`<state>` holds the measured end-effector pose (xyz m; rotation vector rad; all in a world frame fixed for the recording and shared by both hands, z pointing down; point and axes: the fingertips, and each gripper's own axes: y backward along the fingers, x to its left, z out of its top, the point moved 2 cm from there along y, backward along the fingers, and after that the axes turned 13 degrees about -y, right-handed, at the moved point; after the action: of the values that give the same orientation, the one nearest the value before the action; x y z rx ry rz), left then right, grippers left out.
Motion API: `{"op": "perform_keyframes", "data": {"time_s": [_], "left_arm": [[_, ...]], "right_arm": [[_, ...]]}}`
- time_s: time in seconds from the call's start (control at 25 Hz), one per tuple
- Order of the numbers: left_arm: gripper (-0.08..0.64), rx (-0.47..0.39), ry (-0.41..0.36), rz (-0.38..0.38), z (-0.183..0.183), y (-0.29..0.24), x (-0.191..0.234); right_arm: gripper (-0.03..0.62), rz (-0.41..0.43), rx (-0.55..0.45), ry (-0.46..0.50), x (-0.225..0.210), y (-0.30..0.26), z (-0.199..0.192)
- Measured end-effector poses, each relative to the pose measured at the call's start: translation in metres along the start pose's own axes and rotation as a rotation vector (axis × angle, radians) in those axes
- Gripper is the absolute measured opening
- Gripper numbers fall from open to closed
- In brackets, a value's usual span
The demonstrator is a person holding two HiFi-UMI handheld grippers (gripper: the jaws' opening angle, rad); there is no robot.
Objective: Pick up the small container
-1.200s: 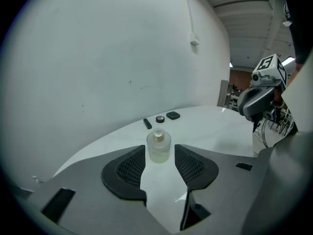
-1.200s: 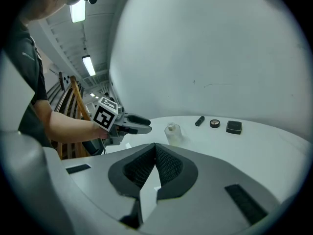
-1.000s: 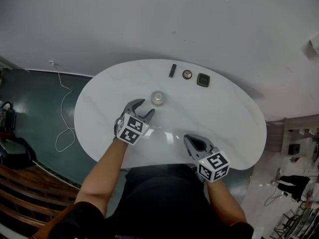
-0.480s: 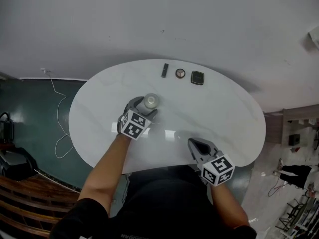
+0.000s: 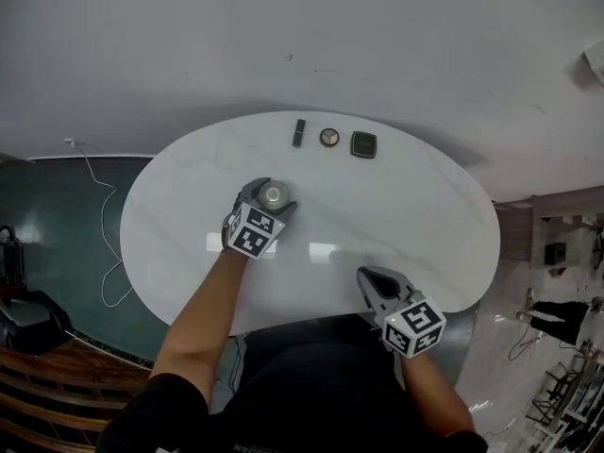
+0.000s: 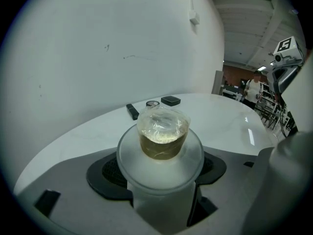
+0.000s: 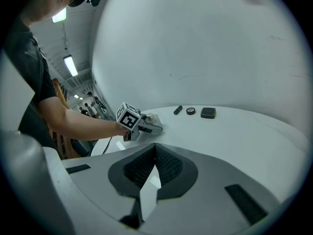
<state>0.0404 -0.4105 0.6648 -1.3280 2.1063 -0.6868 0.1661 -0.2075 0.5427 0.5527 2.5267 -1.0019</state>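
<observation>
The small container (image 5: 276, 194) is a frosted jar whose clear top shows something yellowish; it stands on the white oval table (image 5: 425, 215). My left gripper (image 5: 273, 192) reaches round it, one jaw on each side. The jaws have just been opening. In the left gripper view the container (image 6: 161, 131) fills the gap of that gripper (image 6: 160, 171), with dark slits between its body and the pads. My right gripper (image 5: 370, 279) rests near the table's front edge, shut and empty. The right gripper view shows its pads meeting (image 7: 155, 153), and far off the left gripper (image 7: 146, 125).
At the far edge of the table lie a slim black bar (image 5: 298, 132), a small round disc (image 5: 328, 138) and a black square box (image 5: 363, 144). A white cable (image 5: 94, 187) trails over the green floor on the left. A white wall rises behind the table.
The left gripper has moved forward and down, from just short of the container to around it, and its jaws stand wider. The right gripper has shifted a little along the front edge.
</observation>
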Motion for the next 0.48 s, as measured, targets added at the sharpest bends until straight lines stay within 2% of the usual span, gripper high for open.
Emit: {"op": "perform_keyframes", "data": {"time_s": [0.28,0.48], "left_arm": [[0.339,-0.028,0.011,0.002,0.0015,-0.0089,0.0007],[0.344,-0.059,-0.006,0.035,0.0035,-0.0087,0.0024]], "right_arm": [[-0.006,-0.006,0.006,-0.01,-0.0062,-0.0007,-0.0009],[-0.006,-0.015,0.01,-0.02,-0.0105,0.0007,-0.0029]]}}
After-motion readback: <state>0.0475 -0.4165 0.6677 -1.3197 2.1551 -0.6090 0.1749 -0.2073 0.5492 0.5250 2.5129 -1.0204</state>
